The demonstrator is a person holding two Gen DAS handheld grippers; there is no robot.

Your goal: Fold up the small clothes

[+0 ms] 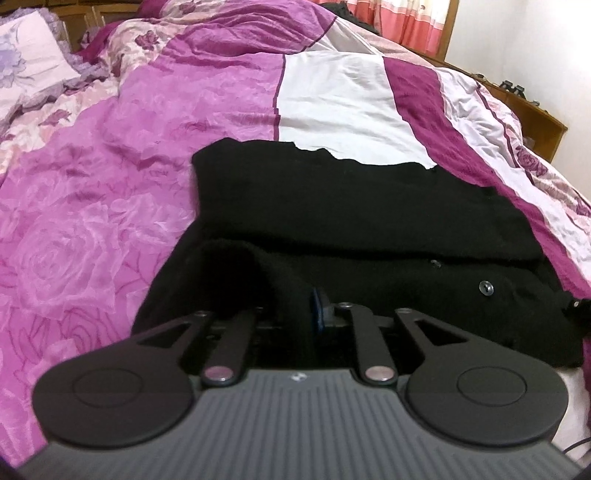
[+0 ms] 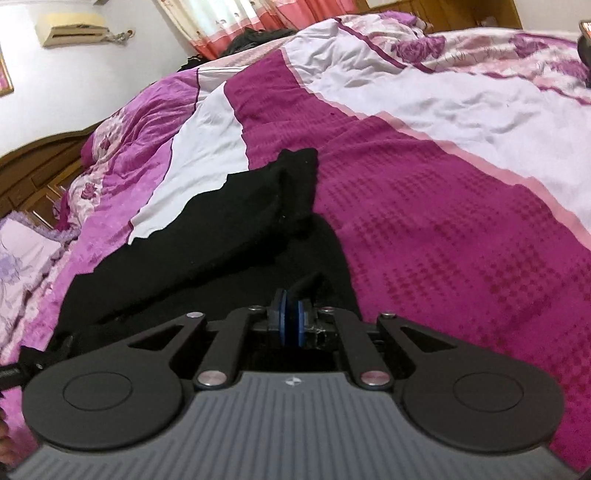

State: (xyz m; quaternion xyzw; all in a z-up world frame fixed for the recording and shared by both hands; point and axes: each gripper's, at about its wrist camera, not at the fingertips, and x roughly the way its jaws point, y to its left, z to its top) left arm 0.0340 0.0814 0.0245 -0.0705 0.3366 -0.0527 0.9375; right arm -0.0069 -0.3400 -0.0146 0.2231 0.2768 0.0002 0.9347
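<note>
A small black knitted cardigan [image 1: 351,206] with dark buttons [image 1: 486,287] lies spread on the bed. Its near edge is gathered into a thick fold, and my left gripper [image 1: 306,314] is shut on that fold. One blue pad [image 1: 317,308] shows; the fabric hides the other. In the right wrist view the same cardigan [image 2: 221,236] stretches away to the left, with a sleeve end [image 2: 295,162] lying on the magenta cover. My right gripper [image 2: 291,325] is shut on the cardigan's near edge, its blue pads pressed together around a small tuft of fabric [image 2: 308,282].
The bed is covered by a rumpled quilt [image 1: 110,166] in pink, magenta and white patches. A floral pillow [image 1: 26,51] lies at the far left. Dark clothes [image 2: 255,38] are heaped at the far end, before pink curtains [image 2: 229,22]. A wooden bed frame [image 1: 535,110] runs along the right.
</note>
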